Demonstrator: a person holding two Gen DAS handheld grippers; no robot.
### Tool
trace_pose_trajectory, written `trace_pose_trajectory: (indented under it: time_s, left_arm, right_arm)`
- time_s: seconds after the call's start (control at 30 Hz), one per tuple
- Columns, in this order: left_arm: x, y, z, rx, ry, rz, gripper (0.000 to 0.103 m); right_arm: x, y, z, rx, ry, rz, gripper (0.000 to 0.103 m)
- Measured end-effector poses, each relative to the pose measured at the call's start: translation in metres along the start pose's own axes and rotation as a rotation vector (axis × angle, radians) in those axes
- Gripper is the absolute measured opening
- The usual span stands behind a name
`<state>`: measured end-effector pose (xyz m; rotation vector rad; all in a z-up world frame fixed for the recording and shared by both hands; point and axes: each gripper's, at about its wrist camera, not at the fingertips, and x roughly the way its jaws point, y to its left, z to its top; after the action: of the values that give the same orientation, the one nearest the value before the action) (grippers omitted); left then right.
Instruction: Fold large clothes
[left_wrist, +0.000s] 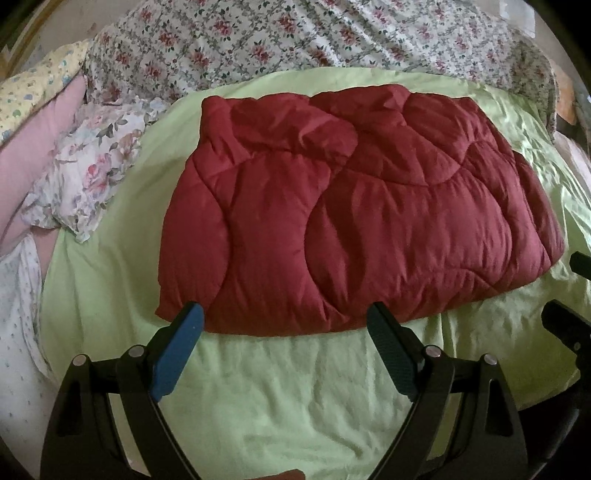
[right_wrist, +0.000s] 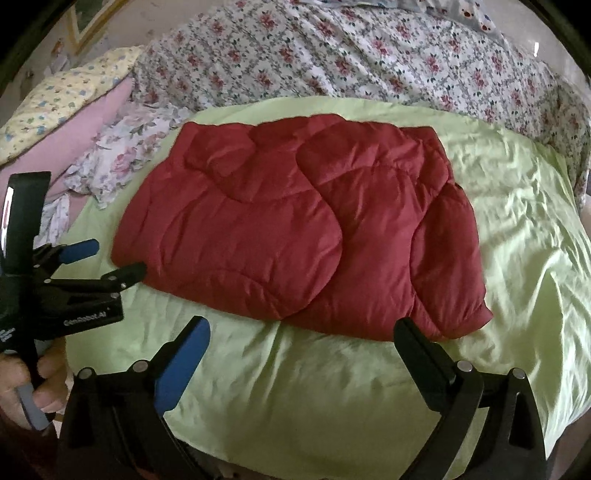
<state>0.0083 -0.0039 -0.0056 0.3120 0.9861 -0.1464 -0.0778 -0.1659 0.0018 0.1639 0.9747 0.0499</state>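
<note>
Grippers first: we record the left gripper with its jaws spread wide and nothing between them, one blue pad and one black pad, poised above the near edge of the red quilted comforter. We cannot tell whether the fingertips touch that edge. We record the right gripper likewise wide apart and empty, held over the green sheet just short of the comforter's near right corner. In the right wrist view we note the left gripper at the left border, fingers parted beside the comforter's left end, with a hand gripping its handle below. Item proper: we list the comforter as folded into a thick, puffy rectangle, lying flat across the middle of the green sheet, one layer overlapping another along a curved seam. Surroundings: we list a floral bedspread bunched behind the sheet, a floral pillow to the left of the comforter and apart from it, a pink cloth and a yellow patterned pillow farther left.
</note>
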Motion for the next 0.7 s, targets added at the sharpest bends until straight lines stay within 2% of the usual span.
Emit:
trace_pose_trajectory:
  time_s: [0.7]
  left_arm:
    - [0.019,-0.009,0.019,0.014,0.021,0.002,0.091]
  right_arm:
    - [0.027,-0.006,0.030,0.000,0.015,0.001,0.101]
